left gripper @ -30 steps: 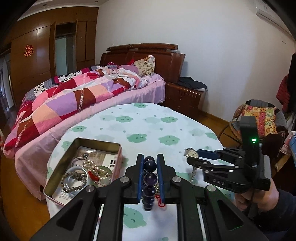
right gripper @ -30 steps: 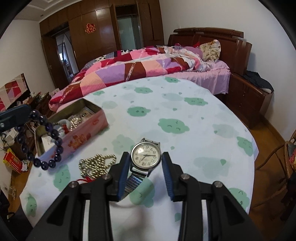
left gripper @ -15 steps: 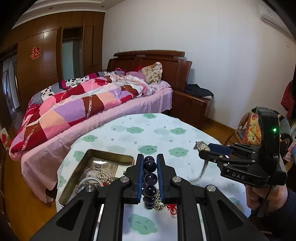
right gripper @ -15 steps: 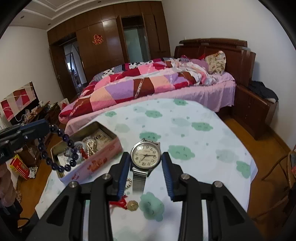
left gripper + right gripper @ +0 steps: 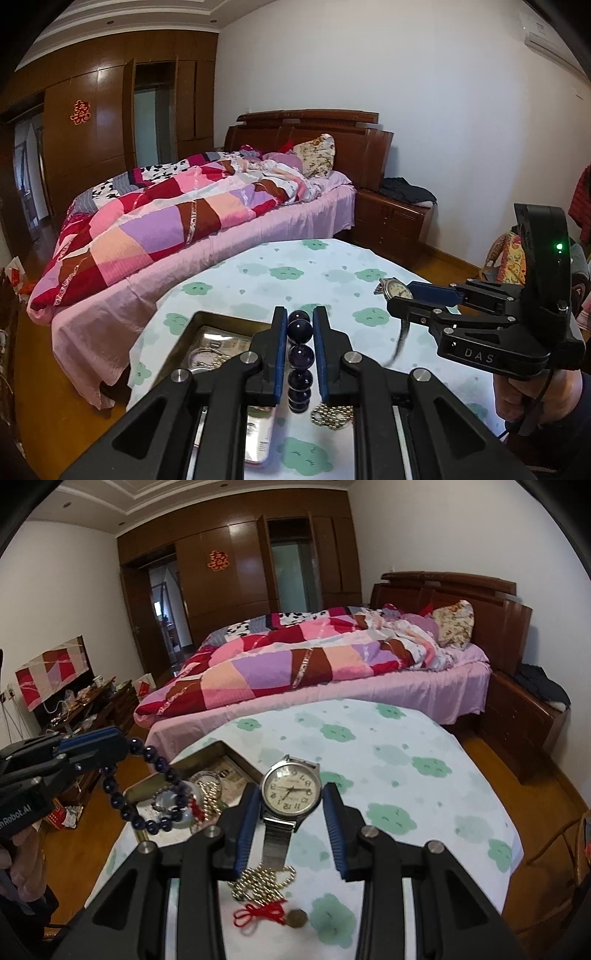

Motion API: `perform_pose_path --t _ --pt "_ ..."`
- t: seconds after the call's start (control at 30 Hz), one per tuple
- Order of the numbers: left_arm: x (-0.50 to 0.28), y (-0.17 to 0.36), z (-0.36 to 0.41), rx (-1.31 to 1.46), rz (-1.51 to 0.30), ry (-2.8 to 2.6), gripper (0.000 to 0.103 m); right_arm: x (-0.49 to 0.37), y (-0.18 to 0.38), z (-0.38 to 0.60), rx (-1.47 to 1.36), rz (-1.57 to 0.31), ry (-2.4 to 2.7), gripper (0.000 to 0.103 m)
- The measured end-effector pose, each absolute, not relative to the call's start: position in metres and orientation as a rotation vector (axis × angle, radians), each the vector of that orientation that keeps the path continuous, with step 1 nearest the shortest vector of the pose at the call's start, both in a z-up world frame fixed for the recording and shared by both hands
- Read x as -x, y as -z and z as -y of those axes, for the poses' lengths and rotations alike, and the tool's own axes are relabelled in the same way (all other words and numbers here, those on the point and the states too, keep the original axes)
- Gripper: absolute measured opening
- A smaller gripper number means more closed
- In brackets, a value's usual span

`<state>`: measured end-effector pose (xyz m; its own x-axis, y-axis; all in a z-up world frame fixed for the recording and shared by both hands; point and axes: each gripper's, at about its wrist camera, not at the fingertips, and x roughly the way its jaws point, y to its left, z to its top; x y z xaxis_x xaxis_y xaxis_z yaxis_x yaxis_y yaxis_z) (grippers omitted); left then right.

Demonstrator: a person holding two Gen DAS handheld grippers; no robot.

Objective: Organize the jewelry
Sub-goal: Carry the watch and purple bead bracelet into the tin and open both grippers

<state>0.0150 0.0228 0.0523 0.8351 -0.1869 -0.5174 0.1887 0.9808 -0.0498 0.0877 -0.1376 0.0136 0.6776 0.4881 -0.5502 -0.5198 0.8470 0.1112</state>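
Metal tin (image 5: pixel 207 753), one watch (image 5: pixel 290 792), one bracelet (image 5: pixel 147 794).

Your far and right tablecloth (image 5: pixel 424 746) is open; near you the pearl strand (image 5: pixel 264 880) blocks—the tin (image 5: pixel 155 786) crowds the left.

I see the table (image 5: pixel 424 753) with cloud cloth; on it the tin (image 5: pixel 216 751) at 9 o'clock, gold beads (image 5: pixel 264 880) and a red-corded coin (image 5: pixel 297 918) at 6.

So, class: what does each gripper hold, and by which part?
Left gripper: bead bracelet, pinched across its beads. Right gripper: watch, by its case.
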Motion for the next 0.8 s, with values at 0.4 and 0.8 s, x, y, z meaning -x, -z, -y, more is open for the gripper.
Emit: perform_pose_path --t 0.4,0.8 --pt "-0.025 -0.060 -0.072 0.029 -0.525 0.095 0.013 -0.097 -0.025 0.086 0.132 -0.582 -0.628 0.037" --pt "-0.046 -0.036 -0.104 0.061 -0.566 0.033 0.013 -0.105 -0.012 0.051 0.176 -0.611 -0.661 0.037"
